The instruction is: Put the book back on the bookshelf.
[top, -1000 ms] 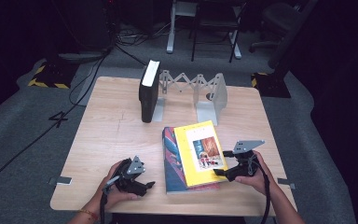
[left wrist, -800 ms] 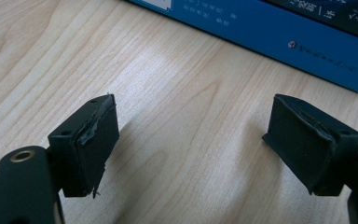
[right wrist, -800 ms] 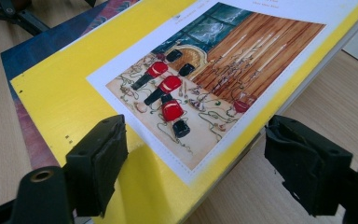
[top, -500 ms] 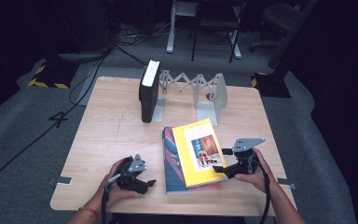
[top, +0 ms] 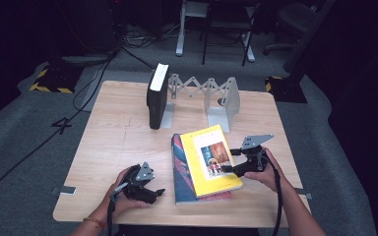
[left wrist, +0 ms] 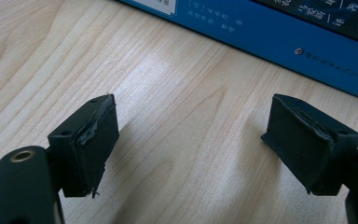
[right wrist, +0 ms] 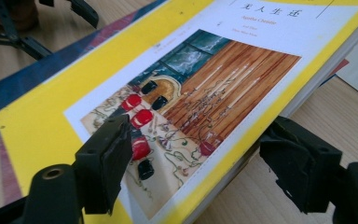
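The right gripper (top: 229, 161) straddles the near edge of the yellow book (top: 211, 158): one jaw lies over the cover, the other drops beside the page edge, low by the table (top: 118, 132). Its jaws have just been closing, with the book between them, but in the right gripper view gaps show on both sides, so it is not clamped yet. The book sits tilted, its gripper side raised, on top of a blue book (top: 181, 172) just beyond it.

To do this well, I'd push the lower jaw right under the bottom cover before squeezing, so the whole block of pages comes up and not merely the top cover. Bite deep on the edge; a shallow pinch would let the book sag and slip.

The left gripper (top: 158, 191) rests on the table across the blue book, jaws wide apart with nothing between, its tips facing that book's blue spine (left wrist: 279, 32). It could steady the lower book if it drags.

Farther off, beyond both books, a black book (top: 156, 96) stands upright against a folding rack (top: 211, 96). The way there looks open; only the rack's near end plate (top: 224, 105) stands close to the yellow book's far corner.
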A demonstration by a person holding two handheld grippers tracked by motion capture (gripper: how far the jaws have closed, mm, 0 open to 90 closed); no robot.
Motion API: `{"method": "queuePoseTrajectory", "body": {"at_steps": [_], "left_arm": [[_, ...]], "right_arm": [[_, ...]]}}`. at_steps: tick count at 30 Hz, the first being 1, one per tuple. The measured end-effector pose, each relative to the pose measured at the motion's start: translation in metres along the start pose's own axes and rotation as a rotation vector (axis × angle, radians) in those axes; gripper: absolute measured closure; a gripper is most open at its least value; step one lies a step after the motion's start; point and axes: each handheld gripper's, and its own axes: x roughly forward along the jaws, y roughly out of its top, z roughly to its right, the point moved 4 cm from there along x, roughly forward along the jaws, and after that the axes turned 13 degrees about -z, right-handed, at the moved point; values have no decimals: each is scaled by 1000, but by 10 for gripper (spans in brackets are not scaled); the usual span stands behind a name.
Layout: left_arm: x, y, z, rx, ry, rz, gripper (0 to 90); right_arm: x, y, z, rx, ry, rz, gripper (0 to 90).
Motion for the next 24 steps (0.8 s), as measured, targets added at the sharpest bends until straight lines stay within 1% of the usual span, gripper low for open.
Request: {"method": "queuePoseTrajectory", "body": {"at_steps": [3,6,9,10,11,12,13,14,16,18,19,20,21,22,23,24], "left_arm": [[0,0,0,-2,6,2,177],[0,1,-1,3,11,1,189],[0,5,-6,-3,21,12,218],[0,7,-9,-6,30,15,217],[0,8,-11,-8,38,17,218],[-1,10,-14,-3,48,19,222],[-2,11,-16,-7,55,24,225],[-3,13,-18,-8,63,35,225],[-5,19,-24,-22,60,52,231],[-5,24,-27,-21,71,56,231],[-5,28,-28,-18,80,62,236],[-4,31,-30,-19,79,63,245],[-4,35,-31,-13,86,63,244],[-4,39,-32,-19,86,76,245],[-5,42,-33,-19,86,86,248],[-5,45,-33,-15,99,95,249]], "right_arm": [[4,2,1,-4,-3,18,268],[5,4,-1,-17,-19,36,287],[5,6,-2,-31,-28,51,316],[4,6,-2,-32,-27,61,330],[2,7,-3,-34,-18,83,363],[1,9,-4,-34,-11,98,371],[1,10,-5,-43,2,103,372],[1,11,-7,-57,9,90,371],[4,14,-9,-75,-1,63,371],[5,16,-8,-71,16,62,393],[5,16,-7,-67,20,62,419],[5,16,-6,-63,26,59,437],[6,16,-5,-59,35,53,463],[7,16,-4,-50,39,47,477],[8,15,-3,-43,54,46,517],[7,15,-2,-45,66,51,555]]}}
